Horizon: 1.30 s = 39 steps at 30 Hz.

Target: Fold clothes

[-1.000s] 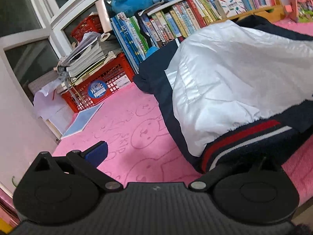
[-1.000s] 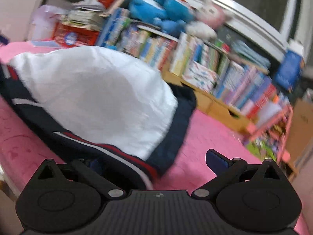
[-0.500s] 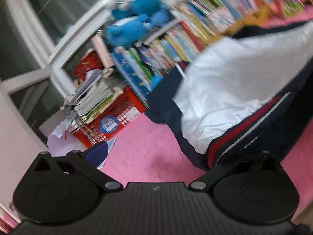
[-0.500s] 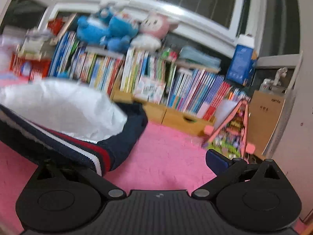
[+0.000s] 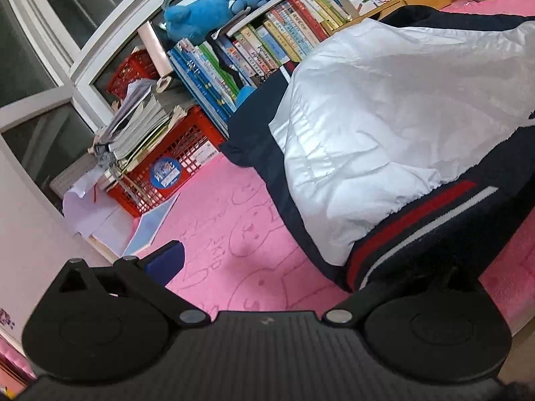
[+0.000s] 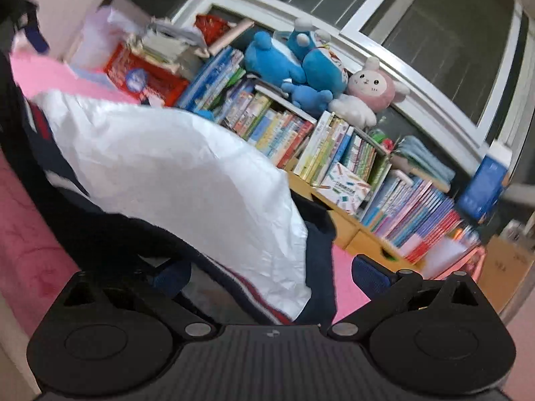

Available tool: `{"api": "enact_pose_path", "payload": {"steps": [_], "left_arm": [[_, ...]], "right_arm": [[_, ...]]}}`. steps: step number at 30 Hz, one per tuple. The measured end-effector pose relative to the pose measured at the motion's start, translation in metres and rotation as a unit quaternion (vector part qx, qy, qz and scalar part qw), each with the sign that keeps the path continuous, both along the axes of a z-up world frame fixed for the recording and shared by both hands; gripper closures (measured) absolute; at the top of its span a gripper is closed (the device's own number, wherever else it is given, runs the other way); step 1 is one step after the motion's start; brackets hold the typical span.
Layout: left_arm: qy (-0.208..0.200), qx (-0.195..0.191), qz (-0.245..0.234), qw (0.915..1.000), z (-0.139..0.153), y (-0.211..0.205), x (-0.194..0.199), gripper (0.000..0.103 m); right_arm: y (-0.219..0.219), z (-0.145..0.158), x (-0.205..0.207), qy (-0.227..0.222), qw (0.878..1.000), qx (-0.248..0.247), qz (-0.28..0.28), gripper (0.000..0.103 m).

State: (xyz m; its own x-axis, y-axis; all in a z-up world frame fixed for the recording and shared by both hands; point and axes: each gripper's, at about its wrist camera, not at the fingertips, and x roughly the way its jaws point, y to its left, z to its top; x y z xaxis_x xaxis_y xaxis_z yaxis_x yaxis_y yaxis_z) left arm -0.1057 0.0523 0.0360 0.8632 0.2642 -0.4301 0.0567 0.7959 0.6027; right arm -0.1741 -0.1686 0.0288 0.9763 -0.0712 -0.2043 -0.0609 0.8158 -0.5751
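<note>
A navy jacket point(image 5: 367, 127) lies inside out on the pink sheet point(image 5: 234, 207), white lining up, with a red and white striped hem point(image 5: 418, 214) nearest me. My left gripper point(image 5: 301, 264) is open wide. Its left blue pad point(image 5: 164, 260) hangs over bare sheet, and its right finger is hidden under the hem. In the right wrist view the same jacket point(image 6: 184, 173) fills the left half. My right gripper point(image 6: 267, 274) is open, and the hem corner sits between its jaws. Its right pad point(image 6: 367, 272) is free over the sheet; its left pad is half covered by navy cloth.
A red crate point(image 5: 174, 163) stacked with papers stands at the sheet's far left, with a blue booklet point(image 5: 152, 222) lying before it. Rows of books point(image 5: 267, 43) on a wooden shelf point(image 6: 351, 230) line the back, with plush toys point(image 6: 294, 63) on top, under a window.
Both cameras tilted up half a second ago and have dropped back toward the sheet. The jacket's hem rose with them and has come back down; it now sits between the right gripper's fingers.
</note>
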Motion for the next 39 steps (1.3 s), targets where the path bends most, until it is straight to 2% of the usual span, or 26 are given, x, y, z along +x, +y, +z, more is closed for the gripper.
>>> {"api": "enact_pose_path", "payload": {"steps": [1,4,6,7,8,11,13,16,17,19,22,25,27,31,32,36,39], "left_arm": [[0.001,-0.003,0.0,1.0,0.0,0.002,-0.001,0.0],[0.003,-0.012,-0.004,0.9999,0.001,0.008,-0.004,0.0],[0.004,-0.02,-0.02,0.9996,0.002,0.009,-0.006,0.0],[0.002,-0.018,-0.033,0.9993,0.002,0.006,-0.008,0.0],[-0.001,-0.011,-0.044,0.999,0.002,0.003,-0.01,0.0],[-0.018,0.036,-0.054,0.9977,-0.001,-0.005,-0.016,0.0],[-0.022,0.048,-0.052,0.9972,0.005,-0.002,-0.02,0.0],[-0.03,0.053,-0.053,0.9968,0.02,0.01,-0.028,0.0],[-0.029,0.054,-0.055,0.9966,0.023,0.015,-0.029,0.0],[-0.004,0.053,-0.056,0.997,0.021,0.02,-0.029,0.0],[0.023,0.064,-0.06,0.9958,0.01,0.019,-0.031,0.0],[0.009,0.074,-0.067,0.995,0.013,0.016,-0.043,0.0],[0.013,0.053,-0.073,0.9958,0.022,0.02,-0.047,0.0],[0.028,-0.003,-0.099,0.9947,0.032,0.031,-0.048,0.0],[0.033,-0.009,-0.103,0.9941,0.032,0.032,-0.047,0.0],[0.027,0.011,-0.104,0.9941,0.015,0.029,-0.042,0.0],[0.038,-0.034,-0.079,0.9956,0.022,0.034,-0.035,0.0]], "right_arm": [[-0.005,0.002,0.003,-0.005,1.0,0.004,-0.016,0.0],[-0.051,0.017,0.008,-0.019,0.991,0.071,-0.107,0.0],[-0.088,0.024,0.007,-0.006,0.982,0.137,-0.128,0.0],[-0.099,0.022,0.005,0.003,0.98,0.146,-0.132,0.0],[-0.106,0.018,0.004,0.012,0.981,0.141,-0.134,0.0],[-0.098,-0.006,0.002,0.034,0.988,0.056,-0.141,0.0],[-0.093,-0.008,-0.005,0.035,0.989,0.046,-0.134,0.0],[-0.089,0.001,-0.022,0.025,0.992,0.063,-0.11,0.0],[-0.088,0.0,-0.025,0.034,0.992,0.07,-0.1,0.0],[-0.084,-0.008,-0.024,0.057,0.991,0.085,-0.086,0.001],[-0.077,-0.01,-0.03,0.054,0.991,0.103,-0.072,0.0],[-0.077,0.001,-0.038,0.068,0.991,0.11,-0.044,0.0],[-0.084,0.006,-0.043,0.094,0.989,0.116,-0.019,0.0],[-0.103,0.005,-0.044,0.119,0.986,0.116,0.004,0.0],[-0.107,0.004,-0.043,0.121,0.985,0.121,0.008,0.0],[-0.113,0.0,-0.038,0.116,0.983,0.143,0.01,0.0],[-0.109,-0.002,-0.034,0.112,0.981,0.161,-0.003,0.0]]}}
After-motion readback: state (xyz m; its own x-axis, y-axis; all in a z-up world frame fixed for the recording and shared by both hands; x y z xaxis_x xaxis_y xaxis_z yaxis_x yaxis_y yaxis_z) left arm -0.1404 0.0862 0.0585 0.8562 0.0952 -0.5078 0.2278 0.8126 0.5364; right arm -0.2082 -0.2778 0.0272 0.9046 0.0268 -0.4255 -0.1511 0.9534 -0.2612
